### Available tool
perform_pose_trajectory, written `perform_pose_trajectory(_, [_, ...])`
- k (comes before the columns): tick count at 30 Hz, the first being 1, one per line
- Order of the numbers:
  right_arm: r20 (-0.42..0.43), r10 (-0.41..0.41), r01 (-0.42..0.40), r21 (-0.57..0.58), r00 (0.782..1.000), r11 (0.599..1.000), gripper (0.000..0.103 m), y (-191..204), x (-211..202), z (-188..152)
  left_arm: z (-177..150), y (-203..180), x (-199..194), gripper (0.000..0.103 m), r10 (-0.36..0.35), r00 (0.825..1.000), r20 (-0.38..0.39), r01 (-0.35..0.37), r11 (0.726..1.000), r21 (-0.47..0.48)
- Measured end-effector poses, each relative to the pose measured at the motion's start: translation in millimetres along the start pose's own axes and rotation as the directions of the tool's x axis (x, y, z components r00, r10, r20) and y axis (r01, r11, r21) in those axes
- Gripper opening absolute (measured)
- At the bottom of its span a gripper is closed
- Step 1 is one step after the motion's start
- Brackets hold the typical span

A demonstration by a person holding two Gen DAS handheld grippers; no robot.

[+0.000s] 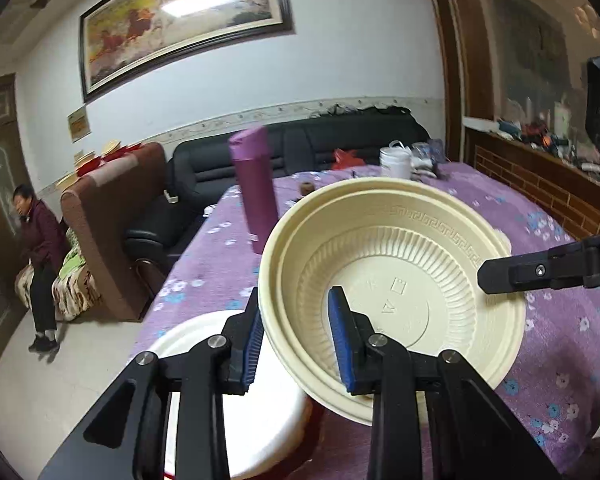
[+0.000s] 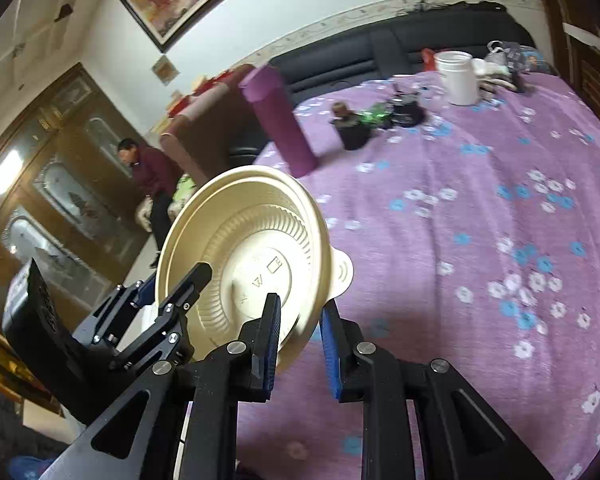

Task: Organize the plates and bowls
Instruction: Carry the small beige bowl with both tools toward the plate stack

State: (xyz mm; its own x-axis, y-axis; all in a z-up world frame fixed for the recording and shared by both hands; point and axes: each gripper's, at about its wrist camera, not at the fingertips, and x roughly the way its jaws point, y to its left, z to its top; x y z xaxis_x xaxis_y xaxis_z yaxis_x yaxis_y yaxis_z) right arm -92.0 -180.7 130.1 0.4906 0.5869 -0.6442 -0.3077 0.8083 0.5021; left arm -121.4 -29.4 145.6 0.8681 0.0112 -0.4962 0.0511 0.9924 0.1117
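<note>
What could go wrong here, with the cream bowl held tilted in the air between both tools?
1. The cream plastic bowl looks like two nested bowls held only at the rim by the left tool and right tool; the inner one could slide out.
2. The pads pinch a thin rim, so the bowl may slip or flex.
3. The tall purple bottle stands close behind; a swing could topple it onto the floral tablecloth.
</note>
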Motion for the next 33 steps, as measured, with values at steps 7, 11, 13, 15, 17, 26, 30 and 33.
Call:
perform_pose_trajectory(7, [-0.062,0.08,-0.082,-0.041,0.995,0.996,0.023,44.3,27.6,10.9,-9.4,49.4,-9.7,0.03,0.07,0.997,-0.021,-0.071,0.996,-0.059])
perform_pose_trajectory(11, [-0.107,0.088,-0.096,-0.073,0.99,0.993,0.024,68.7,53.1,8.6,-23.4,73.5,-8.2,0.03,0.113,0.992,-0.059,-0.118,0.989,-0.085])
perform_pose_trajectory(13, [-0.13,0.091,-0.102,-0.082,0.987,0.991,0.024,77.6,65.2,6.7,-28.9,82.3,-7.2,0.03,0.123,0.99,-0.075,-0.13,0.987,-0.099])
perform_pose_trajectory(15, [-0.144,0.086,-0.101,-0.095,0.986,0.99,0.024,84.5,74.8,4.8,-34.0,90.3,-4.3,0.03,0.128,0.988,-0.09,-0.137,0.984,-0.114])
perform_pose_trajectory(17, [-0.161,0.087,-0.103,-0.097,0.983,0.99,0.024,87.8,83.1,2.3,-38.6,93.9,-2.3,0.03,0.131,0.986,-0.101,-0.143,0.982,-0.121])
perform_pose_trajectory(26, [-0.161,0.012,-0.04,-0.172,0.987,0.984,0.024,101.2,98.1,-5.7,-50.9,101.4,12.3,0.03,0.121,0.983,-0.141,-0.141,0.98,-0.144])
perform_pose_trajectory(30, [-0.157,-0.015,-0.017,-0.203,0.987,0.979,0.024,105.4,102.8,-10.6,-53.5,104.5,15.5,0.03,0.122,0.981,-0.152,-0.145,0.979,-0.145])
perform_pose_trajectory(33, [-0.147,-0.038,0.004,-0.226,0.988,0.974,0.024,107.3,104.9,-13.1,-54.8,104.4,16.7,0.03,0.122,0.98,-0.158,-0.145,0.979,-0.143])
